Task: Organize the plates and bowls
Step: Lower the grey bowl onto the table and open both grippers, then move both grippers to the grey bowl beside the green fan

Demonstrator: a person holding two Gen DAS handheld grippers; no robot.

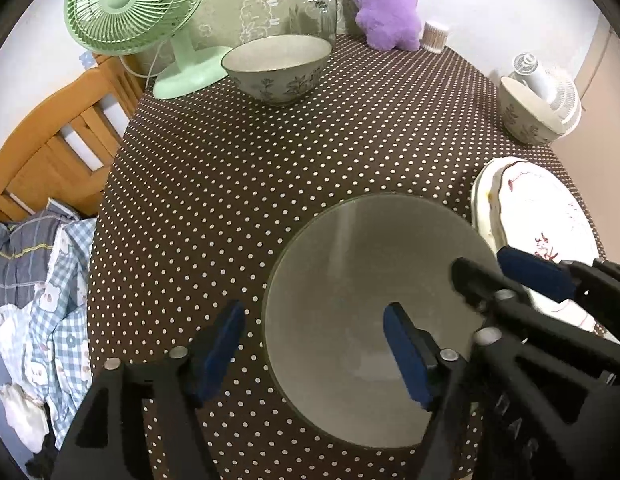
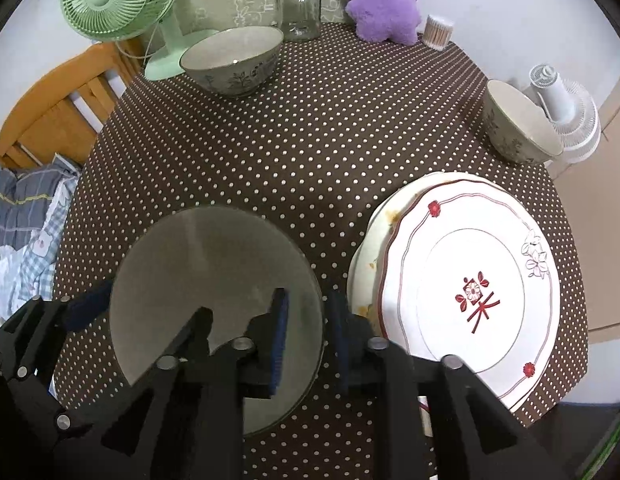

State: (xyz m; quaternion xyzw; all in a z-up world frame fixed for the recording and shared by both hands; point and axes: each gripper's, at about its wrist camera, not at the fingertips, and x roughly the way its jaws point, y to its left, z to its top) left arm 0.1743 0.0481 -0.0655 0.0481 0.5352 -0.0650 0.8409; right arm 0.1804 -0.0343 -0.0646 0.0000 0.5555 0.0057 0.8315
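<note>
Your left tongs are spread wide across the left rim of the big gray bowl, not squeezing it. Your right tongs are loose around its right rim. The bowl sits on the dotted surface, just beside the stacked plates. Two flowered bowls stand farther back.
</note>
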